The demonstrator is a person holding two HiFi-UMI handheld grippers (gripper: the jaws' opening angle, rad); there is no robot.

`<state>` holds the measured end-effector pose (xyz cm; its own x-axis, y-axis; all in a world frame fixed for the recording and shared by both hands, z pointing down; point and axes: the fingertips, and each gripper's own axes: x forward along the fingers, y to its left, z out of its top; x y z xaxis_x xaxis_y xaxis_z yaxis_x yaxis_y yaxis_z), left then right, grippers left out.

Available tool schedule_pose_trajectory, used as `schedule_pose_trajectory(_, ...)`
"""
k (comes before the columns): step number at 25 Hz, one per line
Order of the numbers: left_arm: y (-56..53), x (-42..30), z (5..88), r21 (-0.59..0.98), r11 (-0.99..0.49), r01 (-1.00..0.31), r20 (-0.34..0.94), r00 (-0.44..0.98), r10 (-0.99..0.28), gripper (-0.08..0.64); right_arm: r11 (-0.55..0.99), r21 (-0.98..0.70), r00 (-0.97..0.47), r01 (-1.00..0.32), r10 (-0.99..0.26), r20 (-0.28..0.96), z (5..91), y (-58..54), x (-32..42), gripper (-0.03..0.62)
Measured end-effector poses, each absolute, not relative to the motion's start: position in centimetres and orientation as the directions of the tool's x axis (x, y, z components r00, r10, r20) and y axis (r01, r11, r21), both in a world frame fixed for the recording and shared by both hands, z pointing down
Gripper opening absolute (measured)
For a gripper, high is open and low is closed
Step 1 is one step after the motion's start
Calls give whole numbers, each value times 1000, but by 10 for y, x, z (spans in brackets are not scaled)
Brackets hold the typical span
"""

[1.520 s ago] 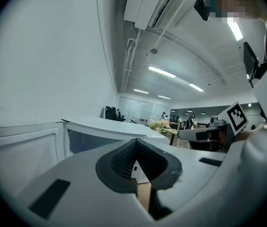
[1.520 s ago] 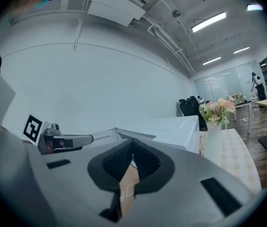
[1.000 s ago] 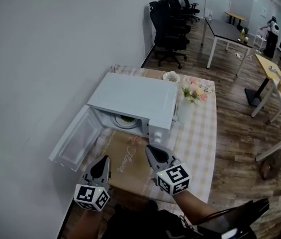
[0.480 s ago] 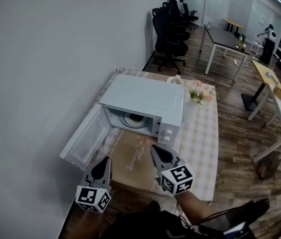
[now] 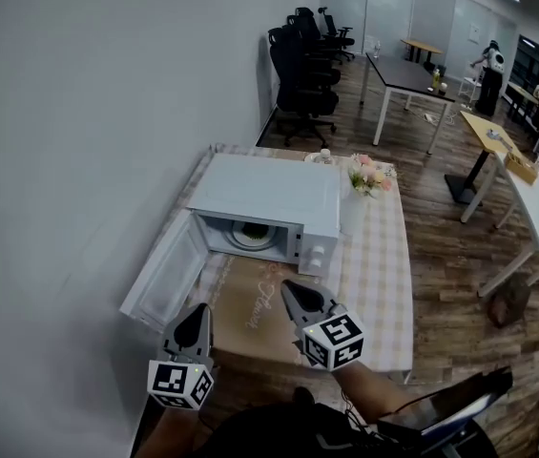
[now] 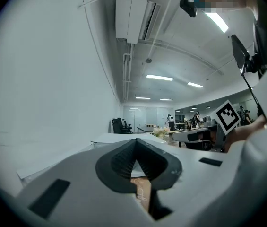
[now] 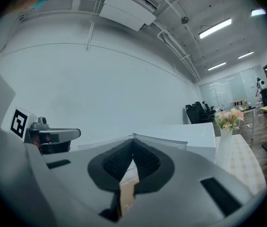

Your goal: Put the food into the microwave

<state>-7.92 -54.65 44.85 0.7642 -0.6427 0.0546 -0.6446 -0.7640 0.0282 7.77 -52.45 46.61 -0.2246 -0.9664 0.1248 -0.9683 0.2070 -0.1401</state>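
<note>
Both our left gripper (image 5: 198, 311) and right gripper (image 5: 290, 292) have drawn back from the microwave (image 5: 269, 194), jaws together and empty; with the food (image 5: 247, 235) inside it, we should swing its open door (image 5: 166, 273) shut gently.

White cursive script being displayed on brown mat (image 5: 250, 330) in front of microwave (image 5: 267, 191); too small, not being made out. Square black-and-white code markers being carried on left gripper (image 5: 196, 311) and right gripper (image 5: 289, 288), nearer than microwave; no letters being shown.
</note>
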Motion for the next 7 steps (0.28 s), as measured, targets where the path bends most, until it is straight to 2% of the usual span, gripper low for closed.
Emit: schedule_pose_trajectory(7,-534,-79,454,56,-784,-619,93,785,-613,8,217,-157,-239,-963,-961,138,468,-525,66,8)
